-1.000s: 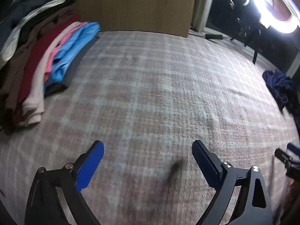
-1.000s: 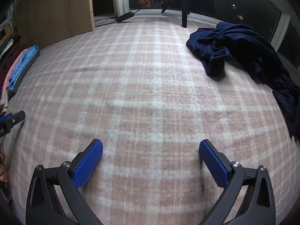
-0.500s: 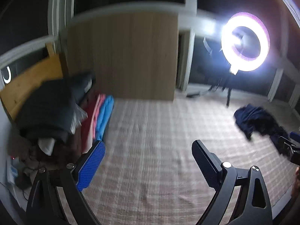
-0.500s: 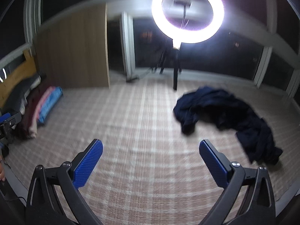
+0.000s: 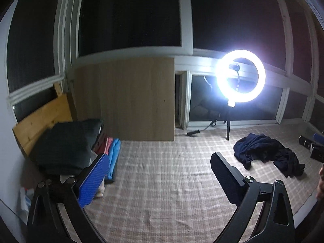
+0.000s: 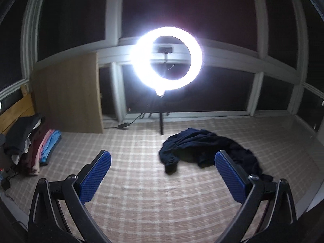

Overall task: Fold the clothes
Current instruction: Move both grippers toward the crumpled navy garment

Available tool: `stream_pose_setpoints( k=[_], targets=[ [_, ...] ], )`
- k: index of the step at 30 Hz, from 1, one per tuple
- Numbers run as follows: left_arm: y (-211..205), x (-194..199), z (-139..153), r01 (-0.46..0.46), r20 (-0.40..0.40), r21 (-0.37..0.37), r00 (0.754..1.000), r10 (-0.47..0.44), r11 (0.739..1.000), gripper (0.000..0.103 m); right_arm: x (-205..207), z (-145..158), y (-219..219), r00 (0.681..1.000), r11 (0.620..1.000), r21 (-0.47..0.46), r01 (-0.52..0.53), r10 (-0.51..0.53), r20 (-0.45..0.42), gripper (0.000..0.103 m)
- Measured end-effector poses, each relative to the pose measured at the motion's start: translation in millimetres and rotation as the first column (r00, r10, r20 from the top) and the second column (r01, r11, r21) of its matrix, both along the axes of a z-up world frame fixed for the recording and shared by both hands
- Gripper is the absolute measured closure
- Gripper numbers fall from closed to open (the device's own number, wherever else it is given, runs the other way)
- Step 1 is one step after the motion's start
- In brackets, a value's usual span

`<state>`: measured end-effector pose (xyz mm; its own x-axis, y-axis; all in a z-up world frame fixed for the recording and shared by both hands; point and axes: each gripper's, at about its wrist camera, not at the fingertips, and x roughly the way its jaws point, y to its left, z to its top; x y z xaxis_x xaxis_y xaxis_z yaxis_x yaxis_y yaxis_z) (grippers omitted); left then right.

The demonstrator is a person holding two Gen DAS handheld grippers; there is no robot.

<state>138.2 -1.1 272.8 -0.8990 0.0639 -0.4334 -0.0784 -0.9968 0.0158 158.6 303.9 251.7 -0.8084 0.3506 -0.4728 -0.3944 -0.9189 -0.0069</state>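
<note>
No legible text, label, brand or number on anything here.

- I'm in a room of a home, set up for filming after dark.
- Tall white-framed windows (image 6: pixel 113 40) wrap round the far side, all black outside.
- A lit ring light (image 6: pixel 166 57) stands on a stand in front of them, its cable trailing along the sill.
- A pink checked blanket (image 5: pixel 162 182) covers the wide surface below me; likely a bed, though the edges are dim.
- Folded clothes (image 5: pixel 110 156) are stacked at its left edge against a wooden headboard (image 5: pixel 38 121).
- A plain wood panel (image 5: pixel 129 99) leans behind them.
- A dark blue garment (image 6: pixel 202 147) lies crumpled on the blanket.
</note>
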Motion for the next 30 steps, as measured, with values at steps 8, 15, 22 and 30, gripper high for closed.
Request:
stream_pose_setpoints(
  k=[8,15,22,30],
  targets=[
    [54,-13,19,0.076,-0.061,-0.024,0.995,-0.077,0.997,0.001,18,2,62,0.991,0.991,0.019,0.131,-0.131,-0.003,0.000],
    [129,-39,21,0.195,-0.070,-0.036,0.978,-0.197,0.980,0.001,28,-3,117,0.975,0.974,0.035,0.223,-0.223,0.002,0.000],
    [207,-80,8,0.198,-0.030,-0.054,0.979,-0.200,0.979,0.001,22,-15,171,0.951,0.950,0.047,0.307,-0.309,0.020,0.000],
    [292,-151,-28,0.330,0.087,-0.088,0.942,-0.323,0.940,0.001,9,-37,238,0.911,0.914,0.043,0.404,-0.406,0.073,0.000]
  ],
)
